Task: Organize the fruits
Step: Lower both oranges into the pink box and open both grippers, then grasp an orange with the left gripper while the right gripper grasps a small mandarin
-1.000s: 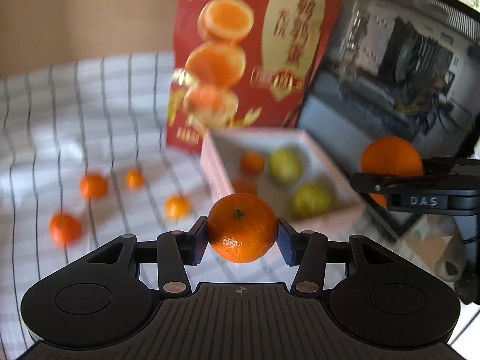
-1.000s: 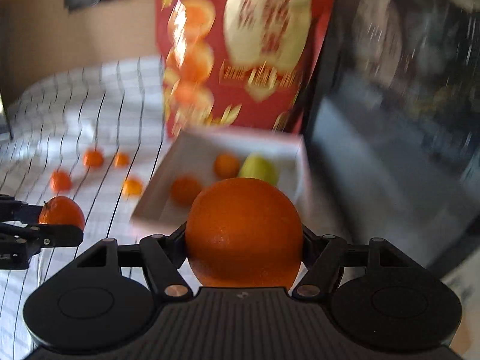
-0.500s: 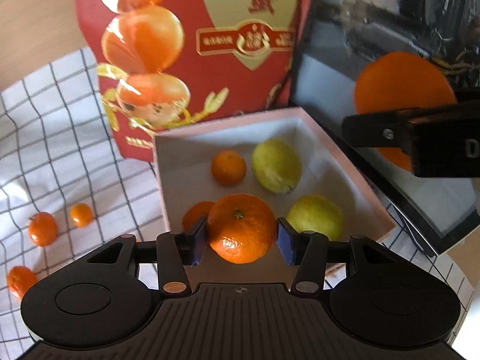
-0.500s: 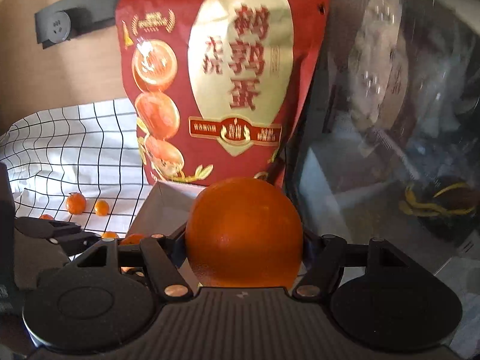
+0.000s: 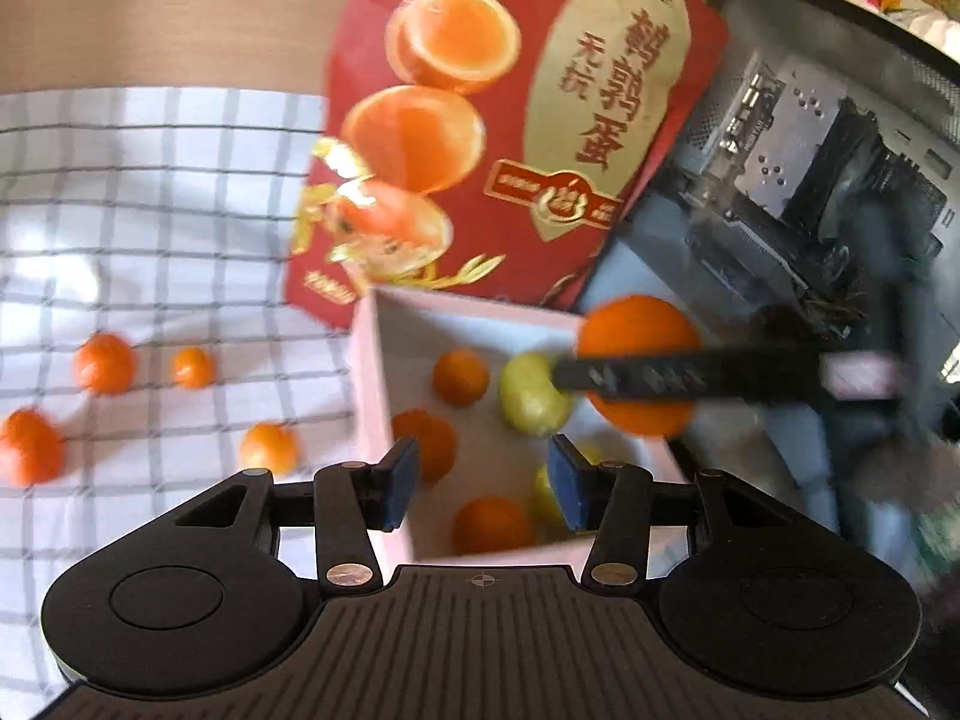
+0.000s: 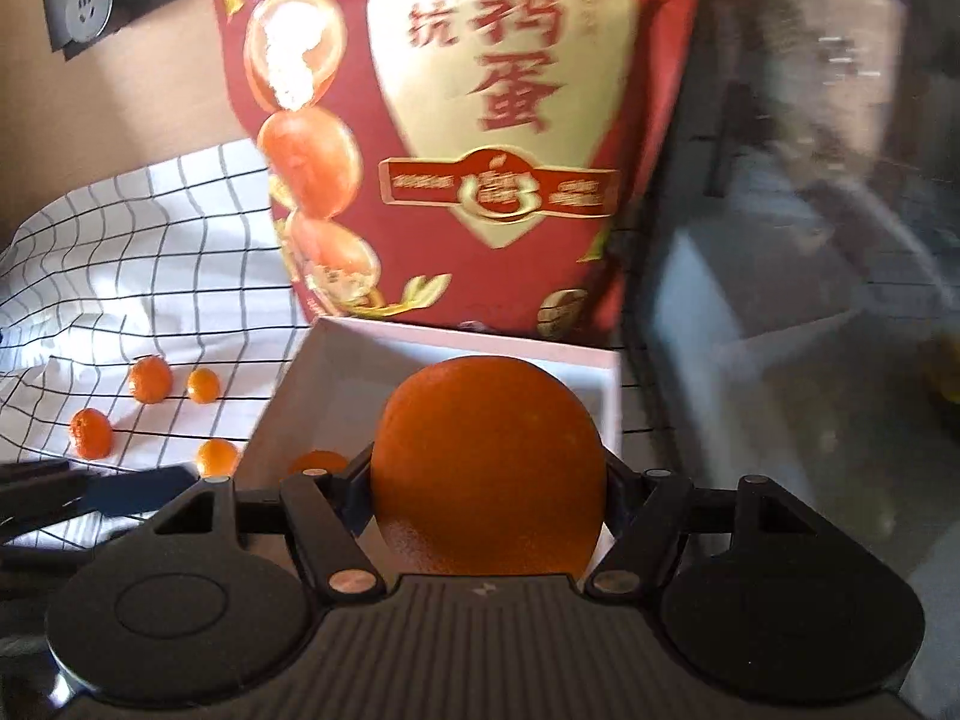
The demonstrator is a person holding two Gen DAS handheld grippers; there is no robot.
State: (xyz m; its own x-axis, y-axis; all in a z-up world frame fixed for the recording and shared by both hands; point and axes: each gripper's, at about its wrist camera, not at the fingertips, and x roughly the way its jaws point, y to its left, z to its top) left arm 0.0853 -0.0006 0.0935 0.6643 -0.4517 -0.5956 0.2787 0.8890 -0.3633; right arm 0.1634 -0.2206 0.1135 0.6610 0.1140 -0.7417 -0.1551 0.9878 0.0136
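Right gripper (image 6: 486, 480) clenched on big orange (image 6: 487, 468) hiding box (image 6: 360, 354) interior; left gripper (image 5: 483, 483) released, empty; checked cloth (image 5: 150, 210) at nine o'clock.

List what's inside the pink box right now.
Pink box holds three small oranges and two yellow-green fruits. The left gripper and the right gripper's big orange hide part of the floor.

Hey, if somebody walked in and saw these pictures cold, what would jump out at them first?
Probably the big orange clamped in the right gripper, hanging over the white box. Behind the box stands a tall red bag with gold lettering. The left gripper is open and holds nothing above the box, and small oranges lie scattered on the checked cloth to the left.
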